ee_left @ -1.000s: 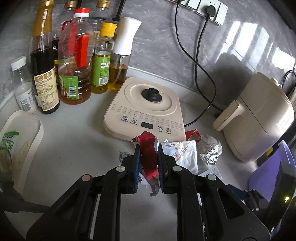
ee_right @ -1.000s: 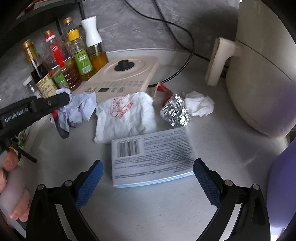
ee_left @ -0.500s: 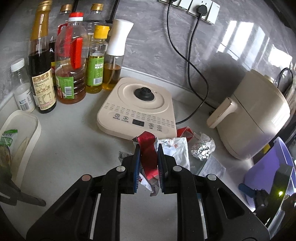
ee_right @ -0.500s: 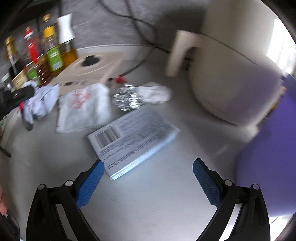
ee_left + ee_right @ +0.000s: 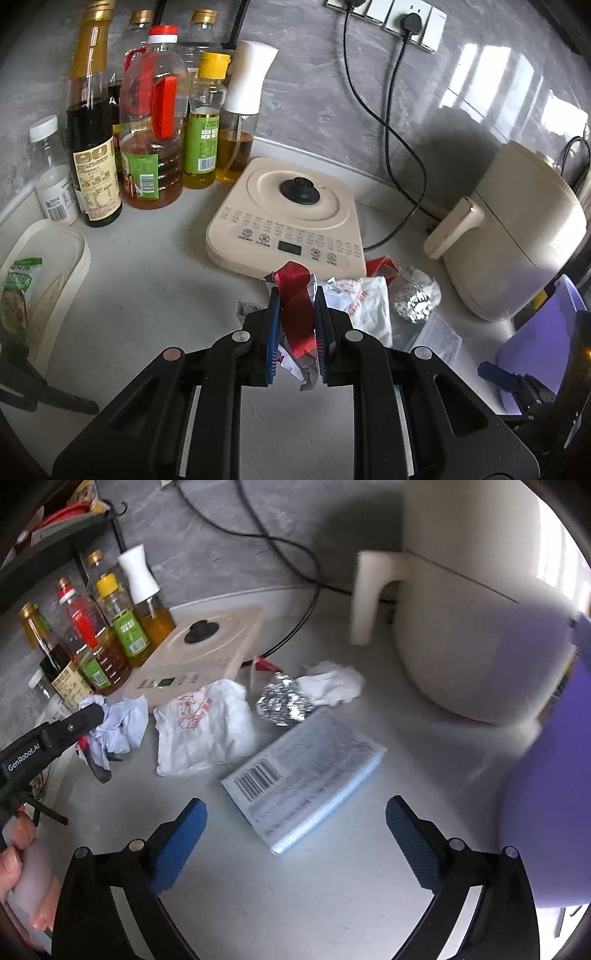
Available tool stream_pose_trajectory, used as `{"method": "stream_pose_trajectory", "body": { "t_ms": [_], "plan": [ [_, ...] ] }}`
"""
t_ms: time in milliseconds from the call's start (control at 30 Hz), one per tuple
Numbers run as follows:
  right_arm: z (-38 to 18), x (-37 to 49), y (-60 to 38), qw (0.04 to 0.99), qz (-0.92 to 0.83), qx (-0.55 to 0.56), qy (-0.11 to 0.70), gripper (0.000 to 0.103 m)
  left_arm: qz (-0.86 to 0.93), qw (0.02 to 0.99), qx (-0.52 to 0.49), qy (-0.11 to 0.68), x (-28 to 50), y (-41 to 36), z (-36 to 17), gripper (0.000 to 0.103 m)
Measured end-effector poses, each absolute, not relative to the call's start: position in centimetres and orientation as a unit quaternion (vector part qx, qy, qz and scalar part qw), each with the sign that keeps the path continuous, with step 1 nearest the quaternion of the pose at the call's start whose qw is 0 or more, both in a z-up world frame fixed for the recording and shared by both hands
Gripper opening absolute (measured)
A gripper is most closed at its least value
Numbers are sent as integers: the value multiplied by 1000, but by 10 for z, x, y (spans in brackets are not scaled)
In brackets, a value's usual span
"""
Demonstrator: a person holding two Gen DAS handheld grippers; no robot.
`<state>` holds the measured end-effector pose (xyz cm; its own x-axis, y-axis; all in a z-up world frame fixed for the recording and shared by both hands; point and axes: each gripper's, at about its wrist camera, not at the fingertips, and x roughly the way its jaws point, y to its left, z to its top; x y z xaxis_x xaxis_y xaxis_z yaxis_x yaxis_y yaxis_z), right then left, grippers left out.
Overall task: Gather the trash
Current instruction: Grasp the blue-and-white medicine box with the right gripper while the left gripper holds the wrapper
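One piece held: a crumpled red-and-white wrapper (image 5: 295, 310) is pinched between the closed fingers of the left gripper (image 5: 295, 314) and is lifted clear of the counter (image 5: 155, 280).
Right gripper (image 5: 295, 834): its fingers are spread wide and nothing is held; it is hovering above the flat packet (image 5: 303, 771).
Trash left on the counter: the packet, a white printed bag (image 5: 203, 723), a foil ball (image 5: 282, 701), a white tissue wad (image 5: 332, 686) and a red scrap (image 5: 264, 662) beside the cooker base (image 5: 284, 214).
Change over the last second: the left grip is unchanged, while the right view has swung, so the packet now lies skewed.
Meaning: one item is secured; a purple container (image 5: 546, 775) is seen at the right edge, judged a likely drop point.
Far back: bottles (image 5: 147, 122) are lined along the wall.
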<state>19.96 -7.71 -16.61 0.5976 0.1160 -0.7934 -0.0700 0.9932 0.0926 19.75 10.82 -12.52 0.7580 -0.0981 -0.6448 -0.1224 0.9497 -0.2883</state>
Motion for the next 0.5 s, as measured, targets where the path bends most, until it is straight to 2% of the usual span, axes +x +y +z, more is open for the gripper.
{"method": "stream_pose_trajectory", "body": {
  "t_ms": [500],
  "plan": [
    [-186,243,-58,888,5,19,460,95,4,913,-164,373,232,115,-149,17]
  ]
}}
